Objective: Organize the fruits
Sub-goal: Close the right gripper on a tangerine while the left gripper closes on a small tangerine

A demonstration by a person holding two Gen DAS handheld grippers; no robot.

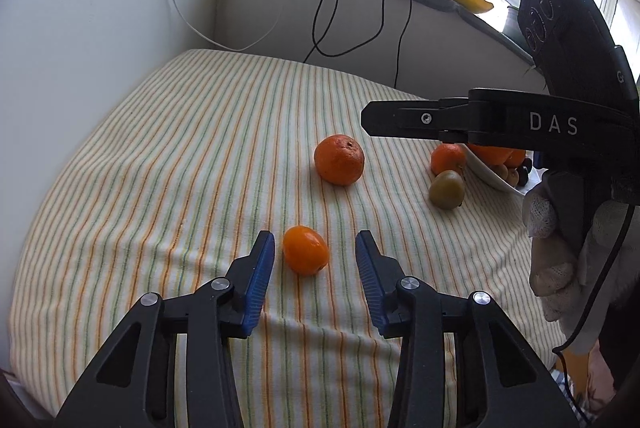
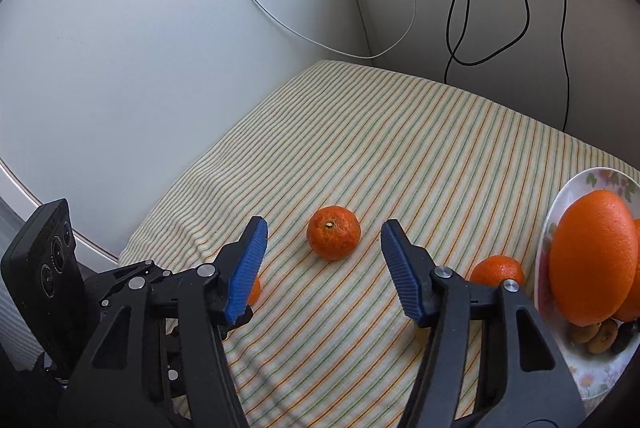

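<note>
Two tools, two fruits, one striped cloth (image 1: 160, 155) over the bench. Your left tool (image 1: 315, 248) stands open around a small smooth orange fruit (image 1: 305, 255), its blue pads (image 1: 260, 276) on either side with cloth showing in both gaps, so nothing is gripped yet. Your right tool (image 2: 324, 248) is likewise open, framing a rough-skinned mandarin (image 2: 333, 232) that lies a little beyond its tips, stem scar up.

Take the flowered plate (image 2: 592, 380) as your landmark: it sits at the right edge of the cloth, already carrying a large orange (image 2: 592, 260) and some small brown and dark fruits. A second mandarin (image 2: 496, 270) and a kiwi (image 1: 447, 189) lie just beside the plate's near rim. The rough mandarin is well apart from the plate toward the wall, and the small smooth fruit farther from it again, nearest you.

Judging by the layout, the step in hand is a double pick for delivery to the plate. To do it well, push the right tool forward until the mandarin sits between the pads rather than at their tips, then close gently; round fruit will likely squirt out of a tip pinch. Centre the left tool so both pads meet the small fruit together, otherwise one pad may roll it across the cloth. Keep both tools low enough to catch each fruit at its widest part, and watch that the two tools do not collide when you carry toward the plate.
</note>
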